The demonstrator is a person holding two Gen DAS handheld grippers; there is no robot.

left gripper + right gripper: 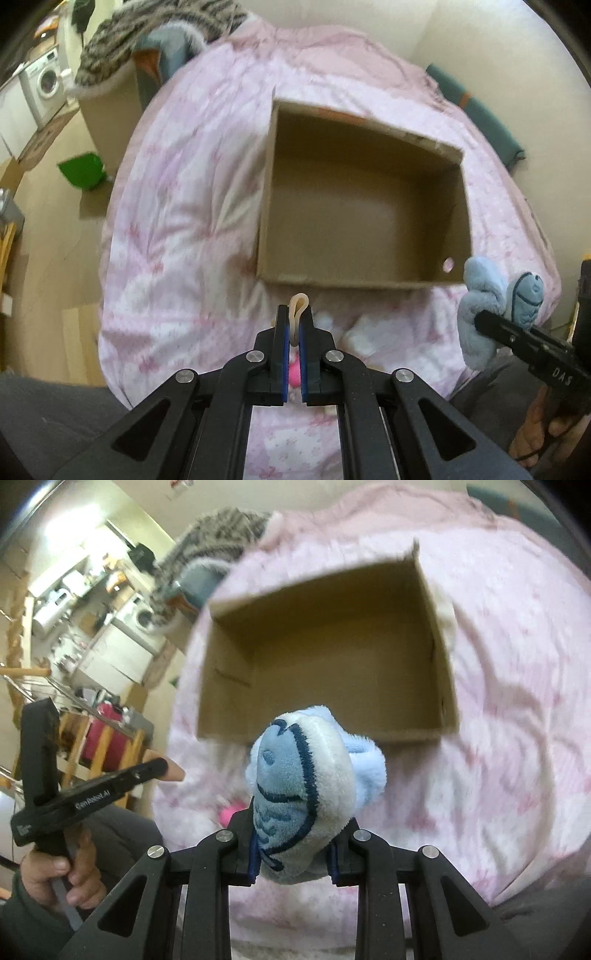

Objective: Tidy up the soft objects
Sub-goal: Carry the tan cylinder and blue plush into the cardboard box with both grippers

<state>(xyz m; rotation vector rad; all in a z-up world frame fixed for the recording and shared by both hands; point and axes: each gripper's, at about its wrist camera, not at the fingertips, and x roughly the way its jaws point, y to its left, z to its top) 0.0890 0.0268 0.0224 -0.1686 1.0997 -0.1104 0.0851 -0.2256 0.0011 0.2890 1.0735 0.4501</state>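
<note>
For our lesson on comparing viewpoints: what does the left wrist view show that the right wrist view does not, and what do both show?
Only the left wrist view shows the left claw shut on a thin cream strip, a green bin on the floor, and a round hole in the box wall.

Only the right wrist view shows the blue plush toy's stitched face close up, and a red object among the wooden furniture.

Both show the open cardboard box, nothing visible inside, on the pink floral bedding, and the right claw shut on the blue plush toy.
</note>
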